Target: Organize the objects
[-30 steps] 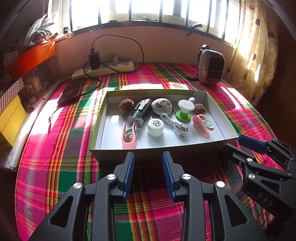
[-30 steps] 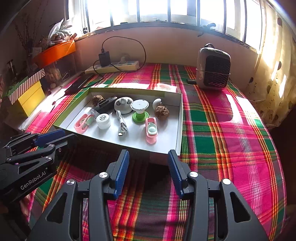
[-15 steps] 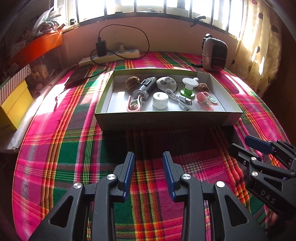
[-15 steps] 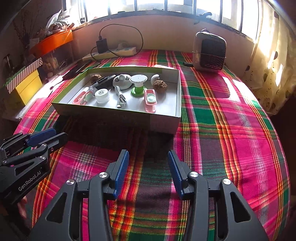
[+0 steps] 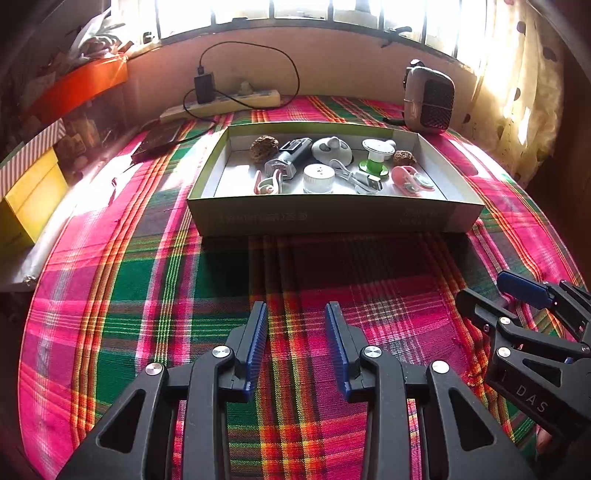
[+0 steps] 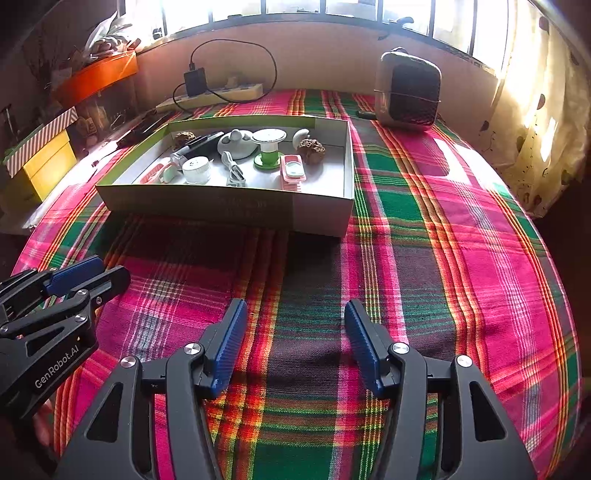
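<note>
"GenRobot.AI" on left hand-held gripper [image 6: 94,273], "DAS" on right hand-held gripper [image 5: 491,291]

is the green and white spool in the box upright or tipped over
Upright: the spool stands on its green base in the box, white top facing up.

Blown-out windows [image 5: 295,11] backlight the sharp scene — box [image 5: 332,218] casts shadow forward, fisheye edges bend.

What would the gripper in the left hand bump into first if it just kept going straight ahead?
Probably the near wall of the cardboard box. The left gripper is open and empty, with only plaid cloth between it and the box; its height above the cloth is unclear.
</note>
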